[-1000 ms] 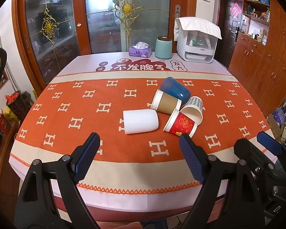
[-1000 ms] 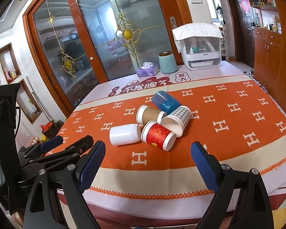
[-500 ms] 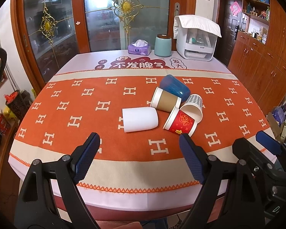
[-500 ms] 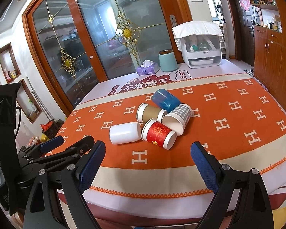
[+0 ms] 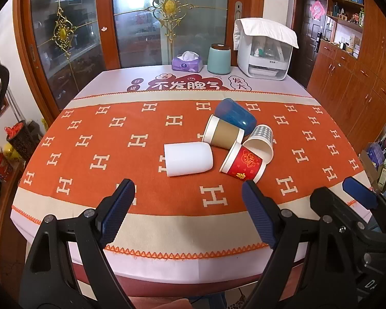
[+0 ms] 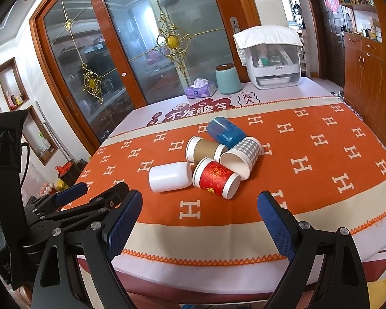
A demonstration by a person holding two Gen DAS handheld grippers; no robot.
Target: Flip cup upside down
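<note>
Orange cloth with a white H pattern covers the table (image 5: 95,206); five cups lie on their sides on it in one cluster, none upright, none inverted.

Count, one of each:
- white plastic cup (image 5: 189,157), nearest the claws, long axis running left–right across the view, rounded base toward the red cup;
- red paper cup (image 5: 243,164), touching or just beside the white one;
- brown-sleeved paper cup (image 5: 224,135);
- grey checked paper cup (image 5: 261,140), mouth toward the cameras;
- blue plastic cup (image 5: 235,117), farthest back.

Left claw (image 5: 187,212): jaws spread wide, nothing held, short of the cluster. The white cup lies straight ahead of it, just left of centre.

Right claw (image 6: 199,217): jaws spread wide, nothing held. The red cup (image 6: 216,176) lies dead ahead, the white cup (image 6: 169,176) a little left.

Judgement: both claws stand at much the same remove. The left is better lined up on the white cup, whose sideways axis would have the jaws close end to end unless the wrist turns.

Back of table, one each: tissue box (image 5: 187,63), teal canister (image 5: 219,58), white cabinet-style appliance under a cloth (image 5: 266,51).
</note>
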